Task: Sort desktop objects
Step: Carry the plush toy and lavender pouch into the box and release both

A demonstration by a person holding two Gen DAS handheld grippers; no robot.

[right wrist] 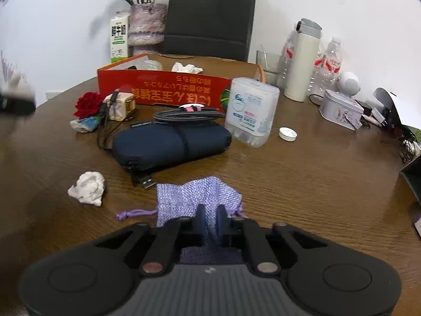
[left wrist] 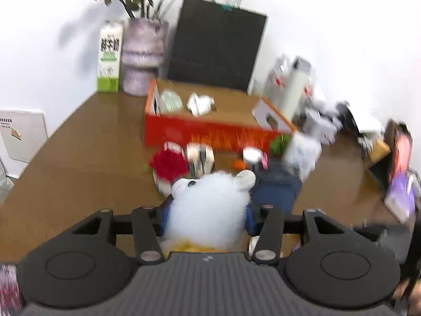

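1. Brown wooden table (right wrist: 302, 184) stands against a white wall, and at its far side we see an open red cardboard box (right wrist: 163, 89), which we take to be the place where the things go.
2. Our left gripper (left wrist: 208, 210) is closed around a white plush toy (left wrist: 210, 205). It is lifted above the table in front of the box, and this view is blurred.
3. Our right gripper (right wrist: 210, 221) has its jaws nearly together, pinching a lilac drawstring pouch (right wrist: 194, 197) which lies on the table near us.
4. Inside the box we already see a crumpled tissue (right wrist: 186, 68) and a pale round thing we cannot name, so we judge that the sorting has begun.
5. Much is still outside: a navy fabric case (right wrist: 171, 144) with a coiled cable (right wrist: 186, 115) on top, a floss-pick container (right wrist: 251, 112), a red rose (right wrist: 88, 104), a white bottle cap (right wrist: 287, 133) and a paper ball (right wrist: 88, 188).
6. We judge the task less than half done.
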